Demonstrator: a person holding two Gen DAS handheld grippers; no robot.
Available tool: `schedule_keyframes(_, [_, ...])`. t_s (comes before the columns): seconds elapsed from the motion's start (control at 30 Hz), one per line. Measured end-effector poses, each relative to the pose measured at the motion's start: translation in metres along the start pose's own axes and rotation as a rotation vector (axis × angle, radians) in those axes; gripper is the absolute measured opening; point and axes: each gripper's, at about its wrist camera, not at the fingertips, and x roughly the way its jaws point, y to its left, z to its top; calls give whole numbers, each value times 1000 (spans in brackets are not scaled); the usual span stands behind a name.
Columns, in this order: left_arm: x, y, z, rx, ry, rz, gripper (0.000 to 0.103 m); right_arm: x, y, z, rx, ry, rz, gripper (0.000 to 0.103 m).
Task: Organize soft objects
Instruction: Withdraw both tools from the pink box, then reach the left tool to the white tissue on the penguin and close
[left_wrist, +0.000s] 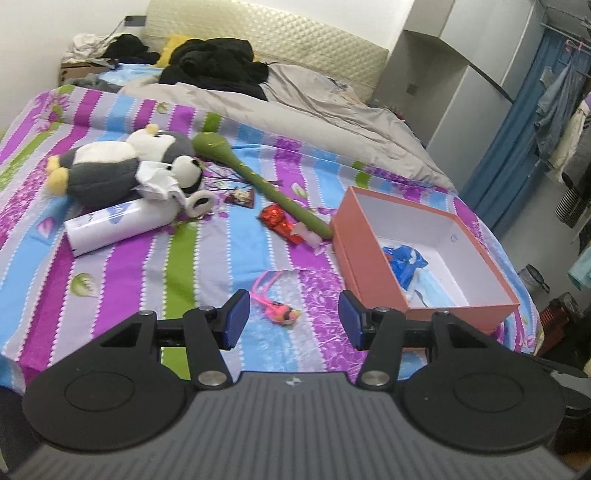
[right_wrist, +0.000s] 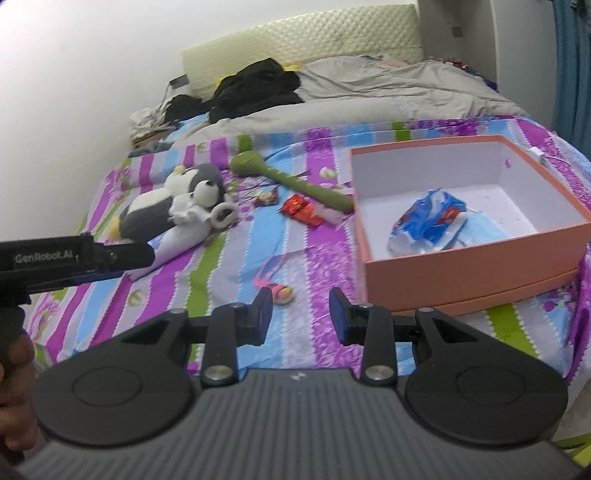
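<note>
A grey-and-white penguin plush (left_wrist: 107, 166) (right_wrist: 155, 210) lies on the striped bed, a small panda plush (left_wrist: 184, 173) (right_wrist: 205, 195) against it. A long green soft toy (left_wrist: 258, 177) (right_wrist: 295, 181) reaches toward an open orange box (left_wrist: 369, 243) (right_wrist: 461, 273) that holds blue-and-white soft items (left_wrist: 404, 262) (right_wrist: 428, 221). A small pink toy (left_wrist: 277, 308) (right_wrist: 279, 291) lies close ahead of both grippers. My left gripper (left_wrist: 293, 319) is open and holds nothing. My right gripper (right_wrist: 300, 314) is open and holds nothing too. The left gripper's side (right_wrist: 74, 258) shows in the right wrist view.
A white cylinder (left_wrist: 114, 227), a red wrapper (left_wrist: 279, 221) (right_wrist: 301, 208) and a small packet (left_wrist: 242, 195) lie between the plush toys and the box. A grey duvet (left_wrist: 314, 110) and black clothes (left_wrist: 218, 62) cover the bed's far end. A hanging-clothes rack (left_wrist: 561, 110) stands on the right.
</note>
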Motion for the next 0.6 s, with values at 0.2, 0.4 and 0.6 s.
schedule_keyframes(0.2, [-1,16,-4,-35,3,32,59,5,17,-6,-47,8,34,37])
schedule_keyframes(0.4, [12,31,-3,-64,25,50,59,21,21,-7,-54,43,34,37])
schedule_keyframes(0.6, [33,51,7,-105,45,74,59,39,30,-4,-84,70,49,37])
